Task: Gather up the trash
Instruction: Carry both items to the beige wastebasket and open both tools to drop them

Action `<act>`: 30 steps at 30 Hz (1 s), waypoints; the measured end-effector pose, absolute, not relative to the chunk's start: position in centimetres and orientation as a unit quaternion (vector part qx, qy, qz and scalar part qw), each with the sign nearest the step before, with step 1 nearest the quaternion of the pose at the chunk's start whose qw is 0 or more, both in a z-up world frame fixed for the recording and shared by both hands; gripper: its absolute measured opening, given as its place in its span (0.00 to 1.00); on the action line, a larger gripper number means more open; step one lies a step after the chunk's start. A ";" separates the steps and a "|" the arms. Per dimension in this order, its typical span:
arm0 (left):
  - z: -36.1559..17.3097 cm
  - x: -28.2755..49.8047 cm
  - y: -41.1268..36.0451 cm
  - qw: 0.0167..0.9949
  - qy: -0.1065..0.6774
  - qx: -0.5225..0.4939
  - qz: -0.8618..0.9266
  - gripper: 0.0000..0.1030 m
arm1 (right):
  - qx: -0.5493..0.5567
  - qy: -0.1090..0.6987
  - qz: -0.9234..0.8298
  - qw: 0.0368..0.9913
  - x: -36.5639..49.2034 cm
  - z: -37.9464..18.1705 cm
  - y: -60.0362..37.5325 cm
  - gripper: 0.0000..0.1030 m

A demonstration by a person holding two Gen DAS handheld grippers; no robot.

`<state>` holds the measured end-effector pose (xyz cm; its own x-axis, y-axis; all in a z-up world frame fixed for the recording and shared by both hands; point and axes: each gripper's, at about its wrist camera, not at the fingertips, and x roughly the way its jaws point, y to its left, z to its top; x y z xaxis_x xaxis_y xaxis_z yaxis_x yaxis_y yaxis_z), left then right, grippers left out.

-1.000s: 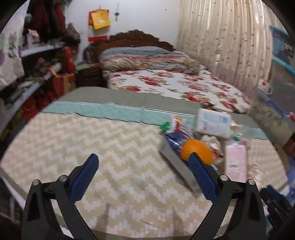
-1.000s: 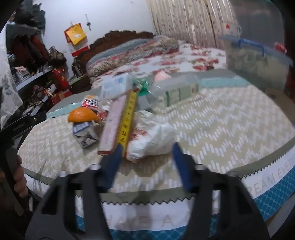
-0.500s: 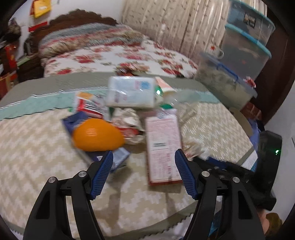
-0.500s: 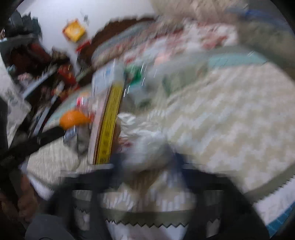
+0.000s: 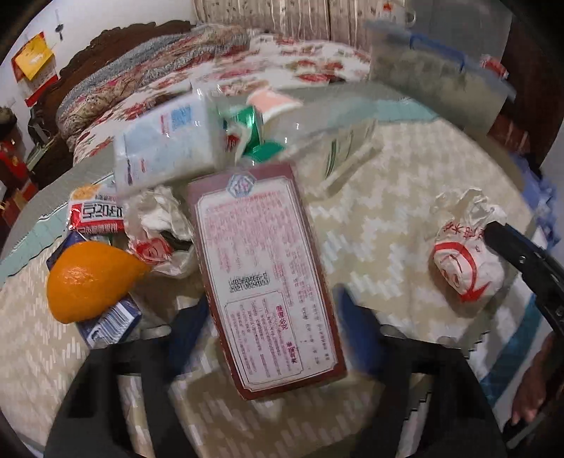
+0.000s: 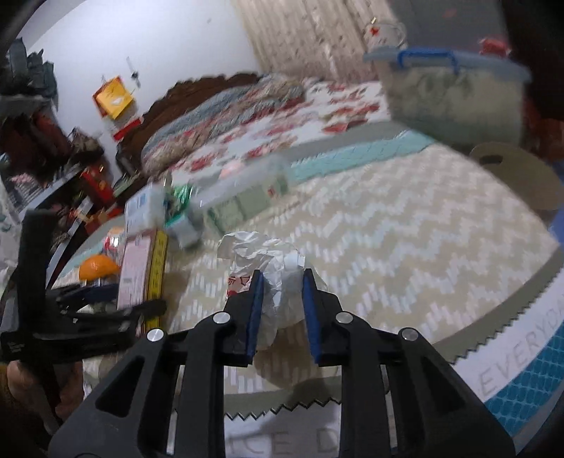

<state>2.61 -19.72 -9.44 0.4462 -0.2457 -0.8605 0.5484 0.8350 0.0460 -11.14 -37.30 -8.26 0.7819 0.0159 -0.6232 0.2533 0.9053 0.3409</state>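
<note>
Right gripper (image 6: 281,282): blue pads closed onto a crumpled white wrapper (image 6: 278,271) with red print, which bulges out between and above them; the wrapper sits near the front edge of the mattress (image 6: 405,225), apart from the main pile. Left gripper (image 5: 269,310): fingers smeared by motion blur, spread wide on either side of the near end of a flat maroon box (image 5: 262,274); no contact with the box can be made out. Clear storage bin (image 6: 454,95) with blue lid and handle stands at the right rear; contents show only as a pale greenish mass through the wall, not identifiable. A mug (image 6: 386,31) stands behind it. Trash pile at the left of the mattress: an orange (image 5: 90,280) lying on a small blue carton (image 5: 109,322), a red-and-white packet (image 5: 97,213), crumpled plastic (image 5: 158,225), a pale blue tissue pack (image 5: 169,141) lying over the far end of the box, a green-and-white carton (image 5: 252,128), and a clear plastic tray (image 5: 335,141), too blurred to read. Mattress cover is a cream chevron quilt with a teal band at the far edge. Beyond it are a floral-covered bed (image 6: 246,123) with dark wood headboard, curtains (image 6: 310,35), and cluttered shelves (image 6: 53,148) on the left wall.
</note>
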 end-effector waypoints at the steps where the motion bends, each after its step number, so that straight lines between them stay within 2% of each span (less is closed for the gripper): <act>1: -9.4 2.8 -19.3 0.835 0.475 0.147 -0.238 0.58 | 0.212 0.331 -0.057 0.918 -11.1 -8.7 -37.3 0.30; 2: -9.1 2.7 -18.9 0.835 0.476 0.135 -0.242 0.58 | 0.219 0.333 -0.046 0.916 -11.1 -9.2 -37.4 0.34; 4: -7.9 1.9 -18.9 0.843 0.455 0.134 -0.253 0.58 | 0.226 0.336 -0.029 0.914 -11.3 -9.6 -37.8 0.80; 5: -7.2 1.4 -19.1 0.847 0.442 0.137 -0.261 0.58 | 0.225 0.325 -0.028 0.918 -11.6 -9.6 -37.9 0.81; 8: -5.3 -0.1 -20.5 0.844 0.417 0.142 -0.307 0.58 | 0.197 0.334 -0.017 0.922 -11.2 -9.9 -37.3 0.72; 12: -4.4 -0.8 -23.5 0.828 0.404 0.158 -0.354 0.58 | 0.219 0.353 0.013 0.910 -10.9 -11.1 -37.9 0.21; 20: -2.9 -1.8 -33.4 0.753 0.423 0.169 -0.475 0.58 | 0.265 0.293 -0.095 0.914 -15.5 -10.1 -46.7 0.21; 25: -2.3 -1.4 -44.9 0.689 0.424 0.187 -0.556 0.59 | 0.317 0.267 -0.184 0.891 -18.9 -9.7 -56.8 0.21; 30: -3.7 0.5 -57.1 0.641 0.465 0.186 -0.582 0.59 | 0.347 0.270 -0.237 0.866 -19.7 -9.5 -65.6 0.21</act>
